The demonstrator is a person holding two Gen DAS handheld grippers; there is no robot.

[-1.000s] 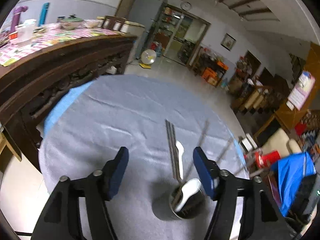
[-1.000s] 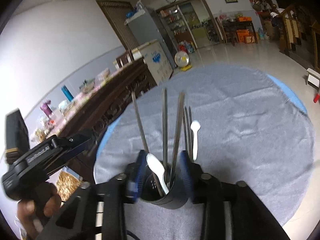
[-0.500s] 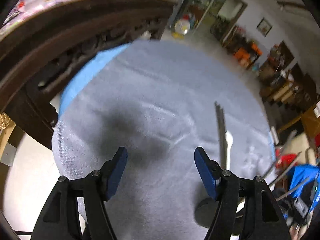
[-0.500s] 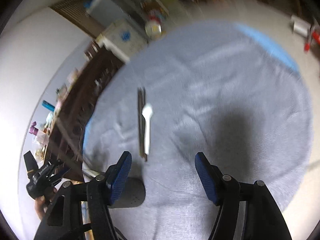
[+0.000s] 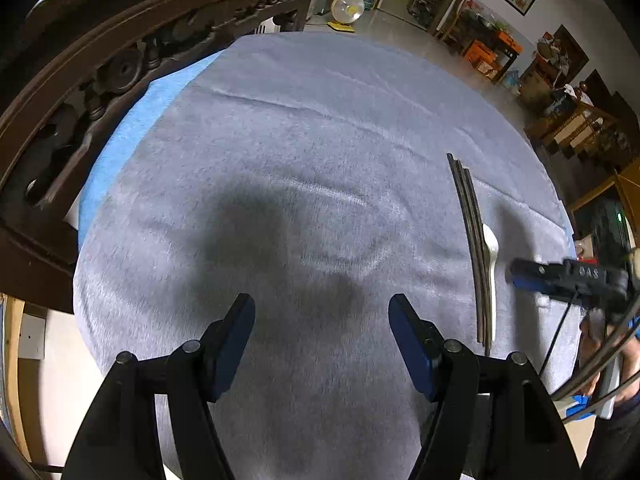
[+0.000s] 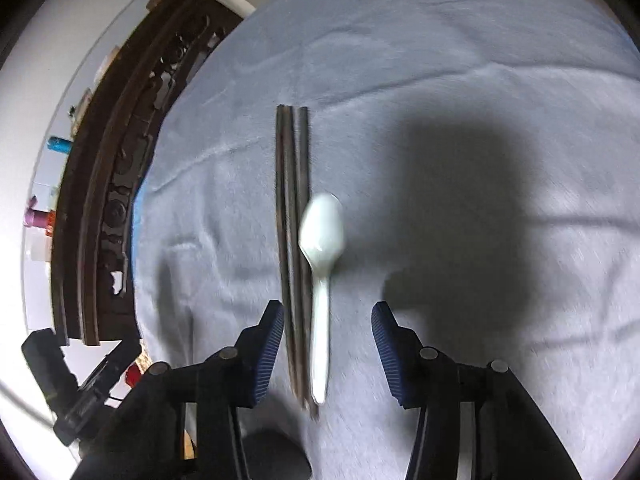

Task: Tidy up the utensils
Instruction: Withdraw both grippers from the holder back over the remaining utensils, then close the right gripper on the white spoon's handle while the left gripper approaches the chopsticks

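Observation:
A bundle of dark chopsticks (image 6: 294, 240) and a white plastic spoon (image 6: 320, 276) lie side by side on the grey cloth of the round table (image 6: 460, 80). My right gripper (image 6: 326, 340) is open, its fingers on either side of the near ends of both, just above them. In the left wrist view the chopsticks (image 5: 472, 240) and spoon (image 5: 491, 264) lie at the right, with the right gripper (image 5: 560, 276) beside them. My left gripper (image 5: 320, 336) is open and empty over bare cloth. The metal cup's rim (image 6: 276, 456) shows dimly at the bottom edge.
A dark carved wooden sideboard (image 5: 80, 80) stands close along the table's left side. A blue underlayer (image 5: 120, 136) shows at the table's left edge. Thin metal rods (image 5: 600, 364) cross the right edge of the left wrist view. Furniture and a fan stand far behind.
My right gripper let go of the metal cup, opened, and moved down over the chopsticks and spoon. My left gripper swung left, away from the cup, over bare cloth.

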